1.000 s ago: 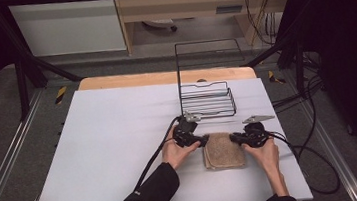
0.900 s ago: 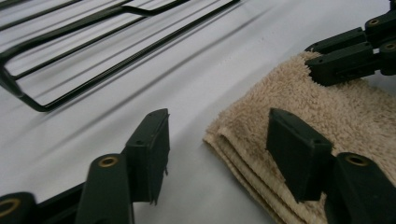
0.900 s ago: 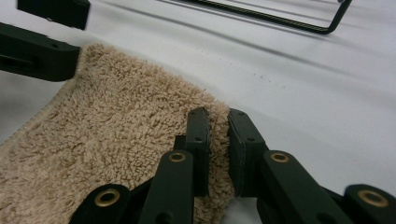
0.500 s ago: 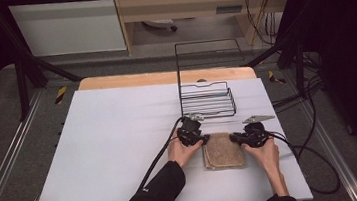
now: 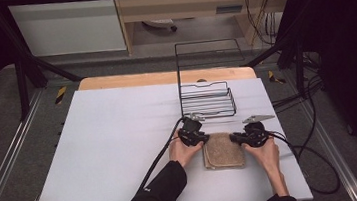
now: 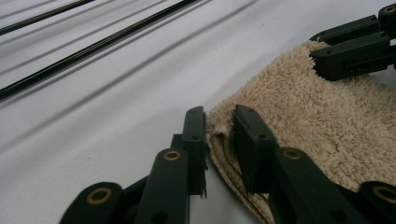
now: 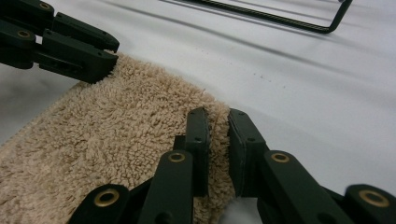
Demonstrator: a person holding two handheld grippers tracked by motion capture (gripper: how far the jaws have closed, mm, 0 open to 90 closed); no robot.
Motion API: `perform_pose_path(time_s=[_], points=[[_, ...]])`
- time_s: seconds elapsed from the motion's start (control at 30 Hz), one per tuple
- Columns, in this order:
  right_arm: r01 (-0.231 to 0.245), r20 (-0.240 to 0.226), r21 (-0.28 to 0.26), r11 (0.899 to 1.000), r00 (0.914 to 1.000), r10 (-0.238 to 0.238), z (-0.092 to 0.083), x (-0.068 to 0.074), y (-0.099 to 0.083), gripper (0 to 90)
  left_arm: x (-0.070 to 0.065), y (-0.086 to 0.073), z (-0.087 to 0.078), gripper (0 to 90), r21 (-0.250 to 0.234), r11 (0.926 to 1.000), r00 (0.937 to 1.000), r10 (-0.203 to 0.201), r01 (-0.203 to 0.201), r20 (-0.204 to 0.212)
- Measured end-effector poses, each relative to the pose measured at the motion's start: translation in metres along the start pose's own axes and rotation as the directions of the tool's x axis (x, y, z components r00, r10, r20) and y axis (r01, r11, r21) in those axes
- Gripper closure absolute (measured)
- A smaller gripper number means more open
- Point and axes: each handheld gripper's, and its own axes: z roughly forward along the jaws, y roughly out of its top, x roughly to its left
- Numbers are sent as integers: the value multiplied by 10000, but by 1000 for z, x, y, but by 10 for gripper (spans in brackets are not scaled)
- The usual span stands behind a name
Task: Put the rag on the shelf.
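Since the earlier frames, the left gripper (image 5: 201, 137) has edged rightward onto the towel's corner, and its jaws have just been closing with the cloth between them; the right gripper (image 5: 236, 137) has kept its place at the opposite corner

Folded into a small rectangle, the beige towel (image 5: 223, 151) lies flat on the white table (image 5: 110, 138), in the lower right of centre in the high view, just below the black wire basket (image 5: 206, 99). Both hands come up from the bottom edge, one on each side of the towel, and each gripper meets one of its far corners

In the left gripper view the two black jaws rise from the bottom centre and stand narrowly apart, pinching the towel's (image 6: 322, 121) near corner, a ridge of its hemmed edge pushed up between the pads. The other gripper's jaws sit at the upper right of that frame, on the towel's far corner

In the right gripper view the jaws stand close together at lower centre, clamped on a fold of the towel's (image 7: 116, 135) edge, with terry pile squeezed up in the slim gap. The left gripper's jaws show at the upper left, on the opposite corner. A black bar of the basket (image 7: 280, 18) crosses the top of this frame, apart from the cloth
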Motion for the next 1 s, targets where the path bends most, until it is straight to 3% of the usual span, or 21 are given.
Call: perform_pose_path(time_s=[0.07,0.4,0.73,1.0], points=[[-4,4,-4,10000,10000,4,0,0,0,797,0,0,0,789,6,10000,9999,-44,44,111],[-155,10,-41,9999,9999,155,-1,0,0,808,-3,-1,-3,837,-111,9997,9997,222,-221,49],[-292,-213,-285,9992,9994,286,-8,1,1,826,-4,-2,-17,842,-702,9973,9989,262,-234,384],[-15,-197,-619,9981,9998,3,-20,7,5,828,-10,-2,-31,842,-1146,9928,9984,385,-336,414]])
